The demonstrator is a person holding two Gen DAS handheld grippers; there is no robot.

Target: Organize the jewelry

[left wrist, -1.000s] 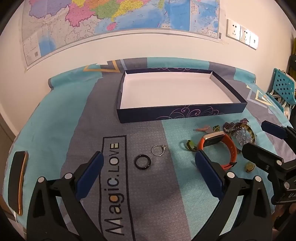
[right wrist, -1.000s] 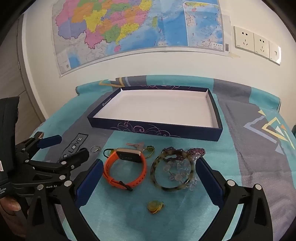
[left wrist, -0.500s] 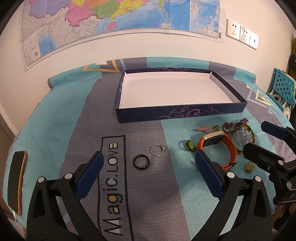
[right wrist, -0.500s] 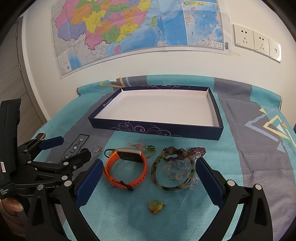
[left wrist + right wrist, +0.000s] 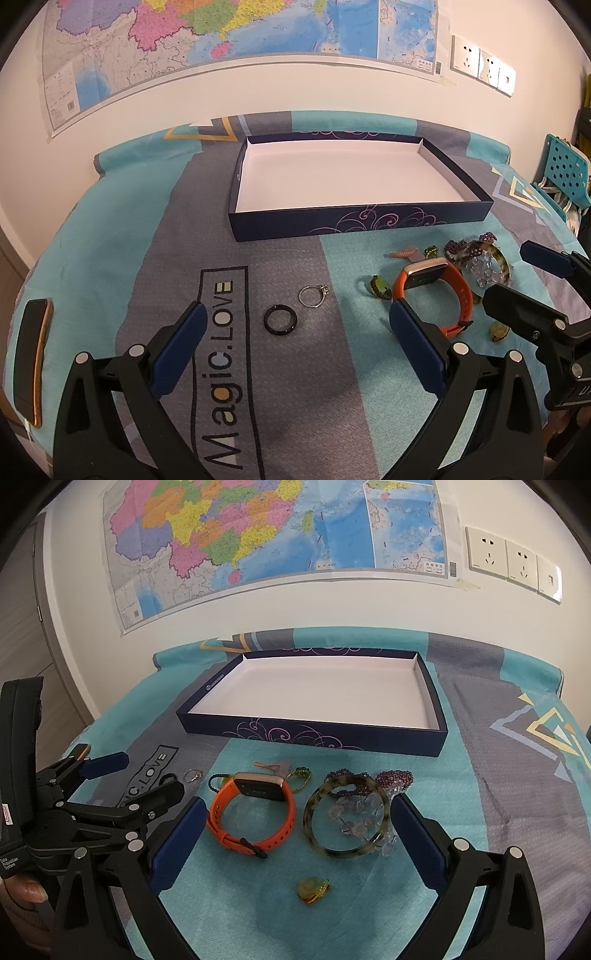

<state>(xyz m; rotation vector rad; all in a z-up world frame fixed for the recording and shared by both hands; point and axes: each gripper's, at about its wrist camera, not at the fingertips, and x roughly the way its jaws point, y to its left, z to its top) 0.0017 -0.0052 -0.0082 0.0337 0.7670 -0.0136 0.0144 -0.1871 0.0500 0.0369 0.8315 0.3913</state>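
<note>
A dark blue box [image 5: 362, 221] with a white inside sits empty at the back; it also shows in the right wrist view [image 5: 314, 734]. My left gripper [image 5: 295, 350] is open above a black ring [image 5: 280, 319] and a silver ring [image 5: 313, 296]. My right gripper [image 5: 295, 834] is open around an orange watch band [image 5: 255, 819] and a tortoiseshell bangle [image 5: 347, 816] with clear and purple beads [image 5: 395, 777]. A small amber pendant [image 5: 313, 890] lies nearest me. Green bead pieces [image 5: 301, 773] lie behind the band.
The jewelry lies on a teal and grey cloth [image 5: 110, 240] printed "Magic.LOVE". A phone [image 5: 31, 358] lies at the cloth's left edge. A map and wall sockets [image 5: 513, 565] are behind. A blue chair [image 5: 565, 173] stands at the right.
Both grippers have drifted slightly, staying open. No jewelry has moved.
</note>
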